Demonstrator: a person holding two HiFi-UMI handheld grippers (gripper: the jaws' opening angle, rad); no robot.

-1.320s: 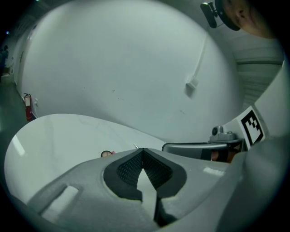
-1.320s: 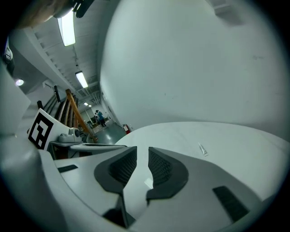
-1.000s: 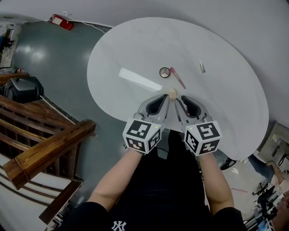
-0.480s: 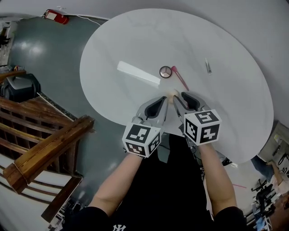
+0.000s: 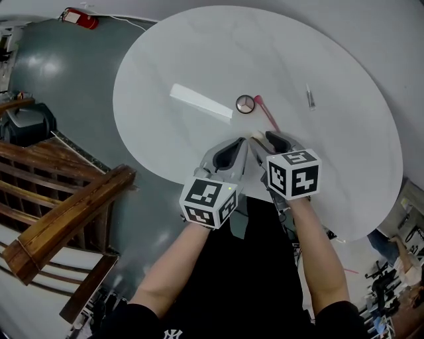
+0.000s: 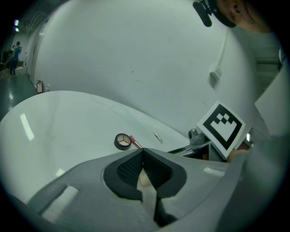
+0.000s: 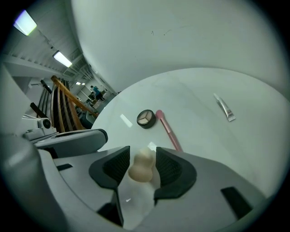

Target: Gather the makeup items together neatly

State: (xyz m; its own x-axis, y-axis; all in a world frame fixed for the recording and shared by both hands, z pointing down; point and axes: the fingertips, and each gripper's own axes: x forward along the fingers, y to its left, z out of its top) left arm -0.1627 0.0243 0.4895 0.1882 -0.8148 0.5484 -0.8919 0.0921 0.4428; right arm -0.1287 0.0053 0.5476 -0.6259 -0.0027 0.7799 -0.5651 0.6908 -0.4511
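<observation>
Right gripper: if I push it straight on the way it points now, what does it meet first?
The beige makeup sponge, already between the jaws of the right gripper; they have just been opening and stand apart around it. It probably rests on the white table just ahead.

A round white table (image 5: 199,59) spreads ahead of the left tool (image 5: 242,142), with a plain pale wall (image 6: 136,54) beyond it. Left of that tool the floor (image 5: 73,73) is glossy grey-green. A brown wooden railing (image 5: 66,212) stands nearer in, and a red thing (image 5: 78,18), perhaps a fire extinguisher, lies farther off. Strip lights (image 7: 62,57) glow overhead in the right gripper view.
</observation>
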